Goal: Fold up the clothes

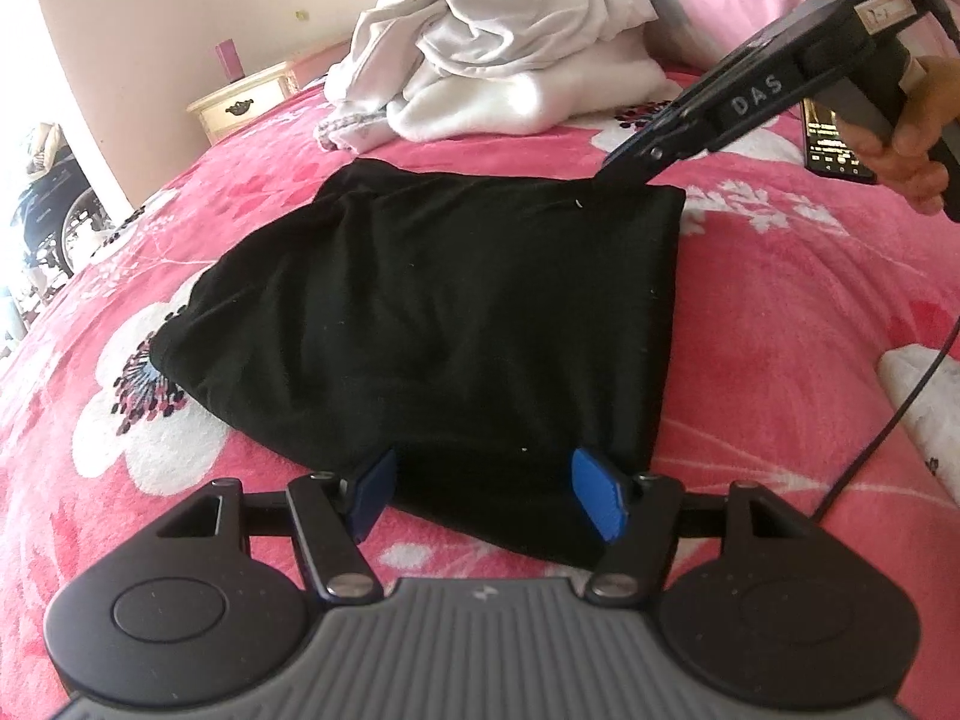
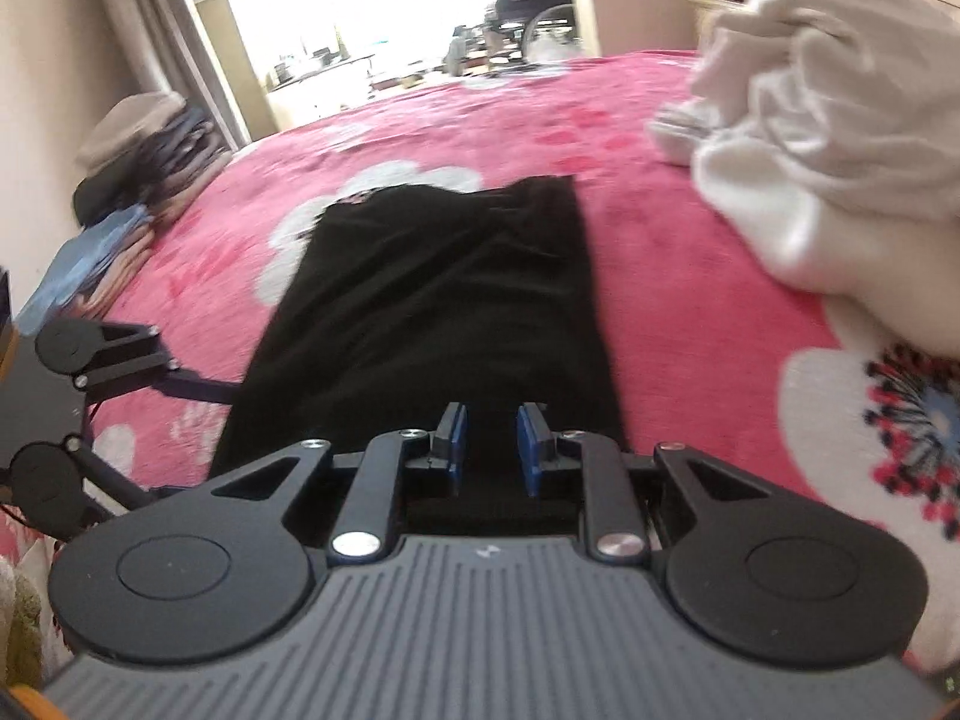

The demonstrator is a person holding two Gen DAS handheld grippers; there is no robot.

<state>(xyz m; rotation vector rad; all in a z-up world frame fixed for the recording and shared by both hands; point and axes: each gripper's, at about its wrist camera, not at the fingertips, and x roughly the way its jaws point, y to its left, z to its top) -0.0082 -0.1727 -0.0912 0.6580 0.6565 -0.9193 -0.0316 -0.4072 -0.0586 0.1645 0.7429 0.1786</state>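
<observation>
On a pink flowered bed (image 1: 780,312), a black garment (image 1: 456,300) lies folded flat ahead of my left gripper (image 1: 489,495), whose blue-padded fingers (image 1: 594,501) stand wide apart over the cloth's near edge, holding nothing. My right gripper (image 2: 491,441) has its jaws partly closed with a narrow gap, the garment's edge lying between them; I cannot tell whether they pinch it. Beyond the left gripper, a heap of white clothes (image 1: 498,48) sits near the garment, a dark phone (image 1: 831,141) off to the right.
</observation>
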